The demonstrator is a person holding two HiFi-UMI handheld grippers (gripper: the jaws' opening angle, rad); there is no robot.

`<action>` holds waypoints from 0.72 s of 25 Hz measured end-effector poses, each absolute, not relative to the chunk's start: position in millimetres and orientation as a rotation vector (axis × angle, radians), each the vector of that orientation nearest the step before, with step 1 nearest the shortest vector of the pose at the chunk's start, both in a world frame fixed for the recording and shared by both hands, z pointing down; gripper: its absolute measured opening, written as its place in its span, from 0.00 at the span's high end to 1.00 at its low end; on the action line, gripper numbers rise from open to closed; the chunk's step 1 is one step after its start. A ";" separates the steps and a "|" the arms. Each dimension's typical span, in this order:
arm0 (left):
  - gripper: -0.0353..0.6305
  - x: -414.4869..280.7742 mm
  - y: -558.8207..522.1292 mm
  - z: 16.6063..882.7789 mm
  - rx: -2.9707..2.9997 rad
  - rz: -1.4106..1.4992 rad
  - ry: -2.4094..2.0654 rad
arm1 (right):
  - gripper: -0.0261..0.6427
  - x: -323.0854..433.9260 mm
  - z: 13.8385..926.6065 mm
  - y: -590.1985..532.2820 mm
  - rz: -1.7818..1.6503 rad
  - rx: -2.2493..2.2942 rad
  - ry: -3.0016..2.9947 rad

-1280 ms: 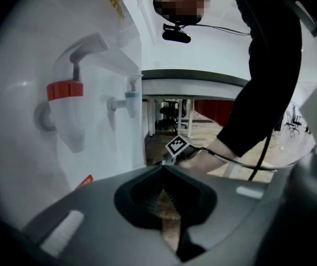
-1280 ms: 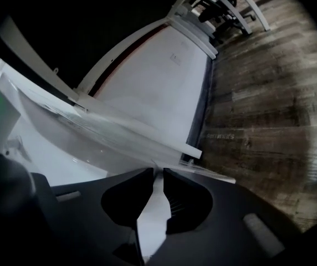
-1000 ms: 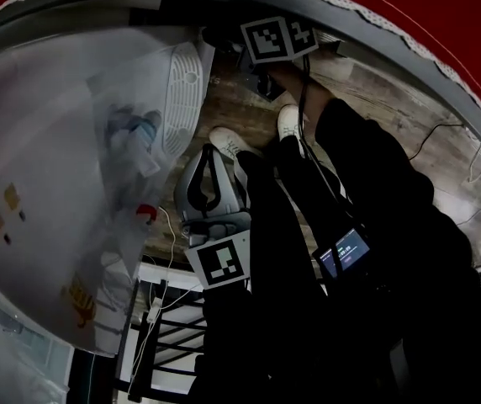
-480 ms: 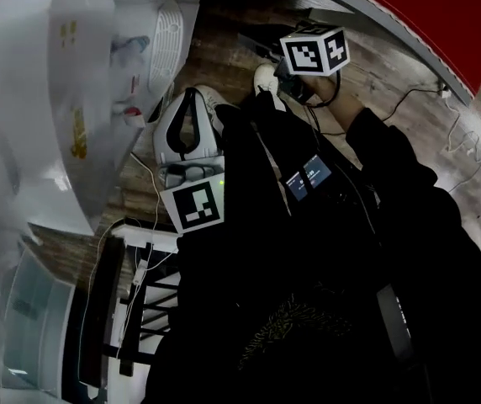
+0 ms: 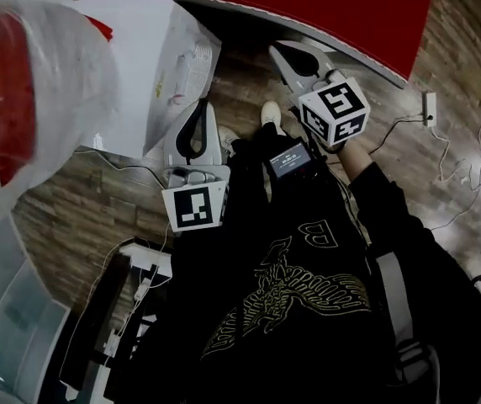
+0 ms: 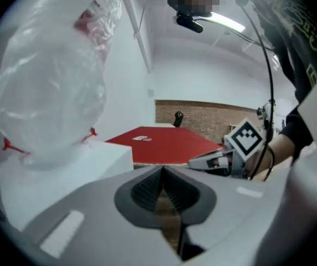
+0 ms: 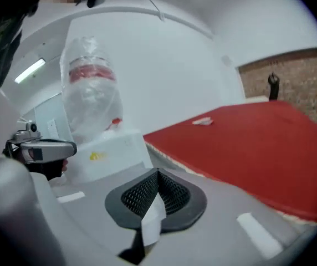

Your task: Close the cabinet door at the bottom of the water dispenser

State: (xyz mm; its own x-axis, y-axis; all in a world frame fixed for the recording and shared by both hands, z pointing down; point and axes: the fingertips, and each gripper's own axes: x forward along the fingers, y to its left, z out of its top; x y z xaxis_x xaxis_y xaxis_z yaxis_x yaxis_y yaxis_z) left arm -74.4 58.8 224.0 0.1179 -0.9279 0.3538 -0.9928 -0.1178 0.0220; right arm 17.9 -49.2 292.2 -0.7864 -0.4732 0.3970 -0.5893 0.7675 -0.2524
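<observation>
The white water dispenser (image 5: 177, 66) stands at the upper left of the head view, topped by a plastic-wrapped bottle (image 5: 30, 99). Its bottom cabinet door cannot be made out in any view. My left gripper (image 5: 198, 108) is raised beside the dispenser's front, apart from it; its jaws meet at the tips (image 6: 162, 170) with nothing in them. My right gripper (image 5: 284, 53) is held up further right, near the red surface. Its jaws (image 7: 158, 173) are shut, with a white sliver in the gap below the tips. Dispenser (image 7: 108, 154) and bottle (image 7: 92, 93) show left in the right gripper view.
A red tabletop (image 5: 308, 7) runs behind the dispenser. A power strip with cables (image 5: 430, 103) lies on the wooden floor at right. A black rack (image 5: 140, 310) stands at lower left, next to a pale glazed unit (image 5: 5, 326).
Both grippers have risen from low near the floor to chest height. The right gripper has rolled over. The head view has swung, and the dispenser now sits smaller at the upper left.
</observation>
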 end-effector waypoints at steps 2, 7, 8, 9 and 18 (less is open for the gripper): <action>0.94 -83.2 55.2 197.3 2.155 0.325 -1.952 | 0.96 26.7 247.5 -55.6 0.446 0.914 -2.720; 0.94 -101.7 63.8 130.9 2.222 0.262 -2.061 | 0.96 52.4 146.2 -48.8 0.347 1.080 -2.821; 0.94 -103.8 67.4 118.6 2.236 0.250 -2.073 | 0.96 55.6 125.5 -44.3 0.322 1.108 -2.841; 0.94 -106.0 70.3 107.4 2.249 0.236 -2.086 | 0.96 57.7 105.4 -39.8 0.301 1.134 -2.864; 0.94 -135.2 82.2 58.2 2.264 0.108 -2.210 | 0.96 36.9 25.6 -0.4 0.206 1.173 -3.001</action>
